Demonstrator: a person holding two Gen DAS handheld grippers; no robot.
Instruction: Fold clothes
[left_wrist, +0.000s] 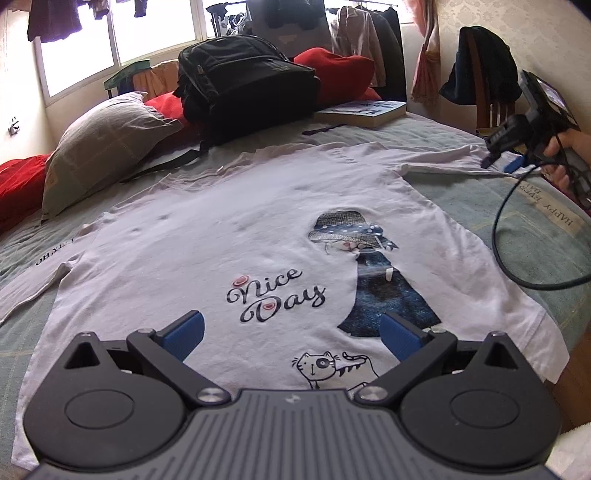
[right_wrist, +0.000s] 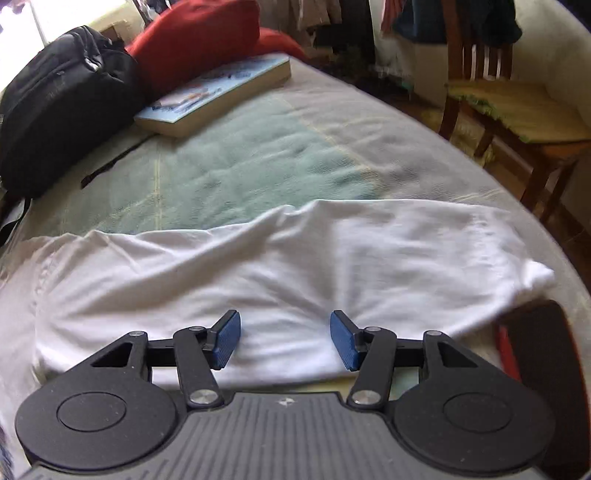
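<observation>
A white long-sleeved shirt (left_wrist: 229, 236) printed with "Nice Day", a girl in a hat and a cat lies spread face up on the bed. My left gripper (left_wrist: 291, 332) hovers open over the shirt's near hem, with nothing between its blue pads. At the far right a hand holds my right gripper (left_wrist: 502, 162) over the stretched-out sleeve (left_wrist: 454, 162). In the right wrist view that gripper (right_wrist: 286, 339) stands open just above the rumpled white sleeve (right_wrist: 295, 258), whose cloth lies under the pads, not pinched.
A black backpack (left_wrist: 247, 85), a thick book (left_wrist: 365, 110), red cushions (left_wrist: 332, 70) and a grey pillow (left_wrist: 103, 144) crowd the head of the bed. A black cable (left_wrist: 509, 236) loops over the green bedspread (right_wrist: 240, 166). A wooden chair (right_wrist: 517, 107) stands beside the bed.
</observation>
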